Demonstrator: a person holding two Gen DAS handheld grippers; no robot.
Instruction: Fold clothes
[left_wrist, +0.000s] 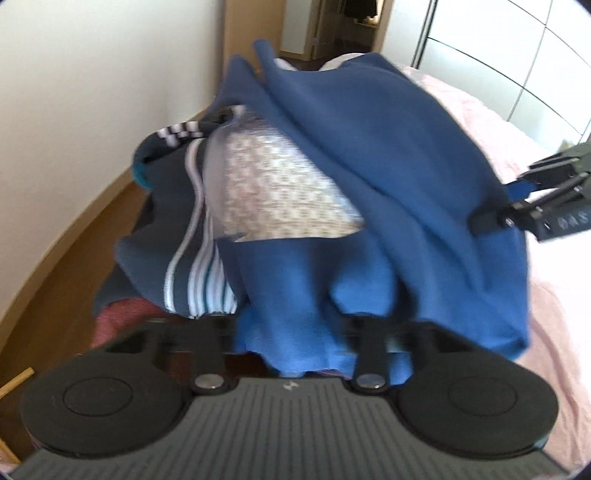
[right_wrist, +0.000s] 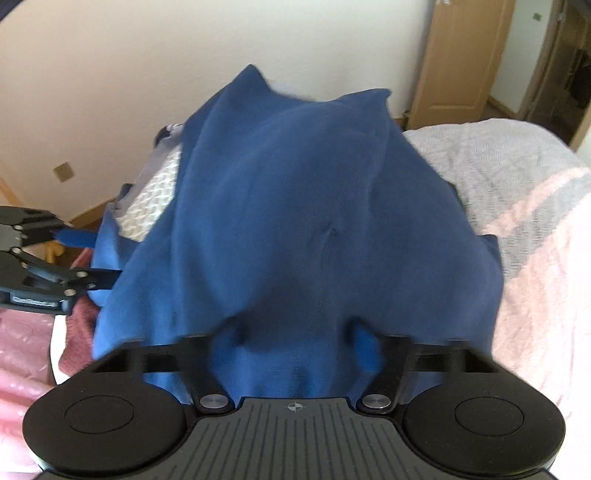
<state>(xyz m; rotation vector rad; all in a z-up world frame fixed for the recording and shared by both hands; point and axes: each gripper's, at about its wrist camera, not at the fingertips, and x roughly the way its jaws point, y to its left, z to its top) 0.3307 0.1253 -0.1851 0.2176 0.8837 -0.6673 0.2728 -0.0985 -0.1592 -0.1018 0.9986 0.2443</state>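
In the left wrist view the left gripper (left_wrist: 291, 332) pinches the blue garment (left_wrist: 369, 177) heaped on the bed (left_wrist: 554, 314), while in the right wrist view the right gripper (right_wrist: 295, 350) clamps another bunch of it and, I judge, such thick, uneven bites may slip.

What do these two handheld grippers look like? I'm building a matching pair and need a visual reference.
Both are matte black. The left gripper and right gripper each have a grey ribbed central body with a small crosshair mark, two round black discs at the sides, and silver pivot pins on black linkage bars. Seen from the side, the fingers carry blue pads, small silver screws, and a label too blurred to read.
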